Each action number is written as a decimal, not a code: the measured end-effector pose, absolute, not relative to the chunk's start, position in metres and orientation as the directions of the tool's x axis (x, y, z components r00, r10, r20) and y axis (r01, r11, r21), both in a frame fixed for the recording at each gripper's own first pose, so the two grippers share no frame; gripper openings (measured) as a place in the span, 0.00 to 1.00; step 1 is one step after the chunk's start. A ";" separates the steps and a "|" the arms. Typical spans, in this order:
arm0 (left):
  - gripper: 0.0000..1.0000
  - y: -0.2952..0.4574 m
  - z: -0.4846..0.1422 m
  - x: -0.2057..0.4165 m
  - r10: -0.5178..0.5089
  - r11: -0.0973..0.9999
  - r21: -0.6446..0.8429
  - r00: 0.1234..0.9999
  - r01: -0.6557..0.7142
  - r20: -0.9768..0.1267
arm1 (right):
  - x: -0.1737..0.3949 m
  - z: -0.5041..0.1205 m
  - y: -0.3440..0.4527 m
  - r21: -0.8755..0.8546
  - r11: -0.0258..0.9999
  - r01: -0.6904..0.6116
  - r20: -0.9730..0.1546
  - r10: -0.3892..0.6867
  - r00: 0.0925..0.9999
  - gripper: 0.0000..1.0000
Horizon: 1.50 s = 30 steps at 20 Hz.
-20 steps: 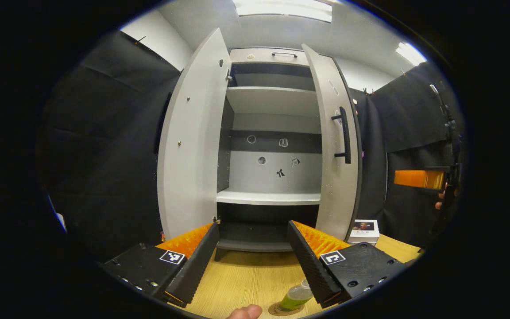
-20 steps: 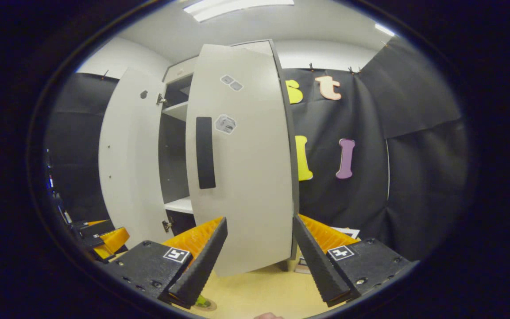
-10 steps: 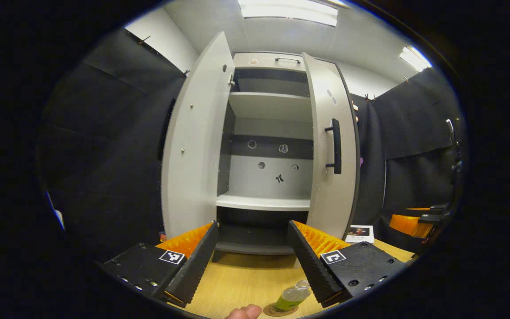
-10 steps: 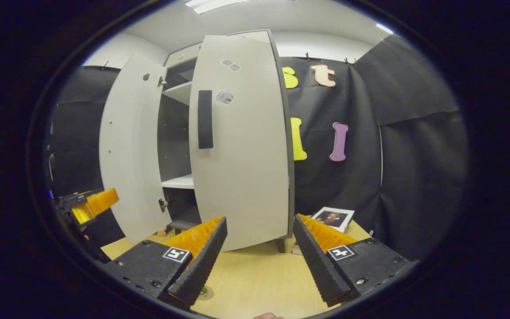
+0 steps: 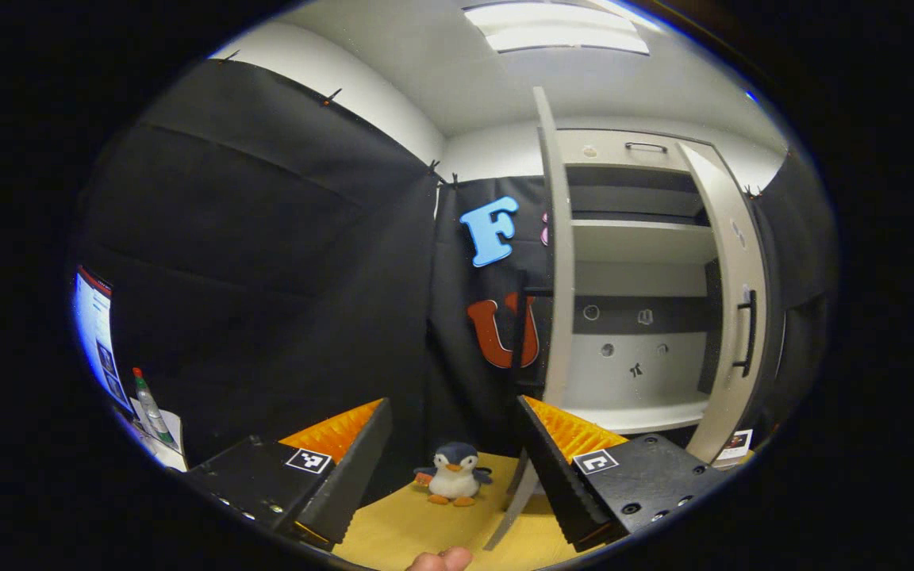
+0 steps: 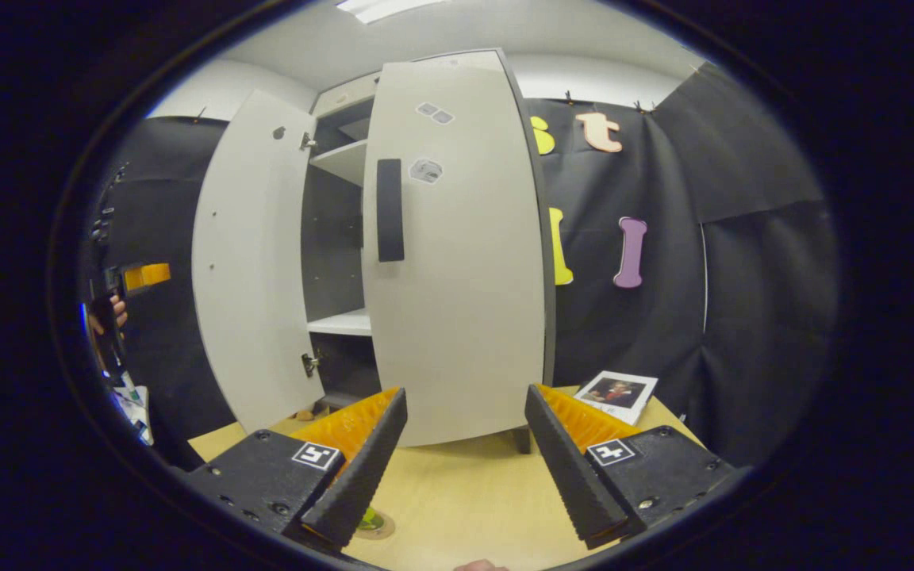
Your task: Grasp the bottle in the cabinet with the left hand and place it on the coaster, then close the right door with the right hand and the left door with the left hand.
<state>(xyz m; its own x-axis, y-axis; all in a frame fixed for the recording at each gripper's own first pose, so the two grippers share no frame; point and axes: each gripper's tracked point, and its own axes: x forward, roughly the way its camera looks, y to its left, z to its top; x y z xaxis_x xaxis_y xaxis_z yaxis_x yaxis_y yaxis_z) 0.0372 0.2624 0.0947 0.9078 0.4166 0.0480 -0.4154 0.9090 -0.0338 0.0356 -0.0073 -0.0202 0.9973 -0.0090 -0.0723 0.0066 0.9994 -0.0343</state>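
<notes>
In the right gripper view my right gripper (image 6: pixel 466 392) is open and empty, a short way in front of the grey cabinet's right door (image 6: pixel 465 301), which stands partly ajar with its black handle (image 6: pixel 390 210) facing me. The left door (image 6: pixel 255 270) is swung wide open. A green bit of the bottle (image 6: pixel 369 519) shows on the round coaster (image 6: pixel 382 526), mostly hidden behind my left finger. My left gripper (image 5: pixel 453 404) is open and empty, facing the left door's edge (image 5: pixel 558 262) from outside. It also appears far left as an orange-fingered gripper (image 6: pixel 144 275) held by a hand (image 6: pixel 106 315).
A penguin plush (image 5: pixel 453 474) sits on the wooden table (image 5: pixel 409 527) near the left door's foot. A framed picture (image 6: pixel 617 392) lies right of the cabinet. At the far left are a screen (image 5: pixel 96 333) and a red-capped bottle (image 5: pixel 149 406). The cabinet shelves (image 5: pixel 631 412) are bare.
The left gripper swung left and now faces the left door's outer edge; the penguin came into its view. The right door closed somewhat; the right gripper backed off slightly.
</notes>
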 end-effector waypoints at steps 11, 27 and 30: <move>0.94 0.274 0.085 0.086 0.408 0.913 0.001 0.913 -0.408 0.016 | 0.035 -0.024 -0.026 -0.076 0.996 0.041 -0.093 -0.048 0.995 0.98; 0.95 0.146 0.068 0.120 0.100 0.987 -0.125 0.995 -0.102 -0.022 | 0.028 -0.017 -0.045 -0.036 0.993 0.109 -0.083 -0.111 0.990 0.98; 0.95 0.142 0.079 0.118 0.100 0.988 -0.118 0.995 -0.098 0.010 | 0.024 -0.016 -0.053 -0.030 0.990 0.136 -0.077 -0.138 0.987 0.94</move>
